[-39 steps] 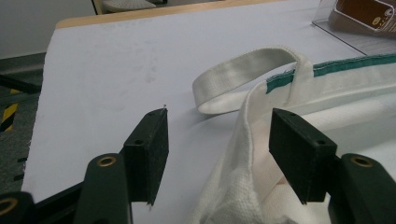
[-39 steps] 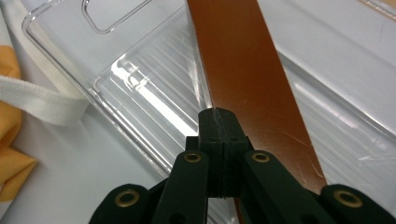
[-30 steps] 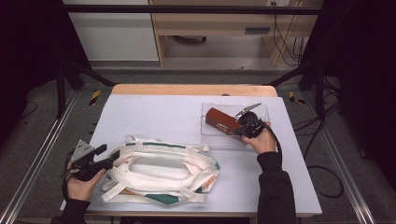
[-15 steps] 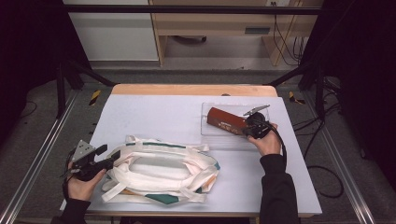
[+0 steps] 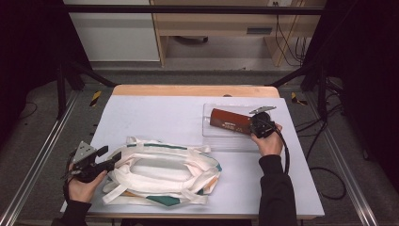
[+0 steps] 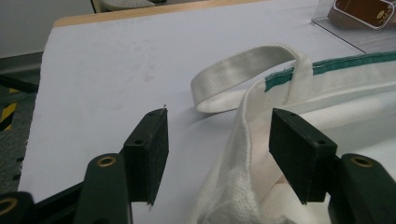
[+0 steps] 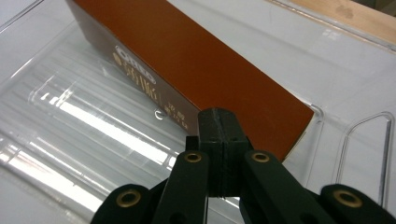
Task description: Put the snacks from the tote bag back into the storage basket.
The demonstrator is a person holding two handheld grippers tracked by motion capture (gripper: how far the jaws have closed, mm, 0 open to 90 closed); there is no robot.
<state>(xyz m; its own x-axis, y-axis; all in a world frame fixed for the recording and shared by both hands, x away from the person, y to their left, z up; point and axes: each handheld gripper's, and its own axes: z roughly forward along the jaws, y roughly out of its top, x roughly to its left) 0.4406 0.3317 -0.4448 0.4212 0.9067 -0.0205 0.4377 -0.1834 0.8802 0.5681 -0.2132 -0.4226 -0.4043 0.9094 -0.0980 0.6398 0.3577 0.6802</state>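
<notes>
A white canvas tote bag (image 5: 164,169) with green trim lies flat at the table's near left. My left gripper (image 5: 107,161) is at the bag's left end. In the left gripper view it (image 6: 224,144) is open, with the bag's rim (image 6: 245,135) standing between the jaws and a handle loop (image 6: 243,65) beyond. A brown oblong box (image 5: 229,121) lies in a clear plastic tray (image 5: 221,139) at the right. My right gripper (image 5: 258,126) is at the box's right end. In the right gripper view it (image 7: 218,126) is shut, its tip close to the box's (image 7: 210,65) near edge, above the tray (image 7: 70,140).
The white table top (image 5: 160,117) has a wooden strip (image 5: 193,90) along its far edge. Metal rails run down both sides of the table. A cable (image 5: 284,150) trails from the right gripper along the forearm.
My right gripper has shifted right along the brown box toward its right end. The left gripper and the bag have stayed put.
</notes>
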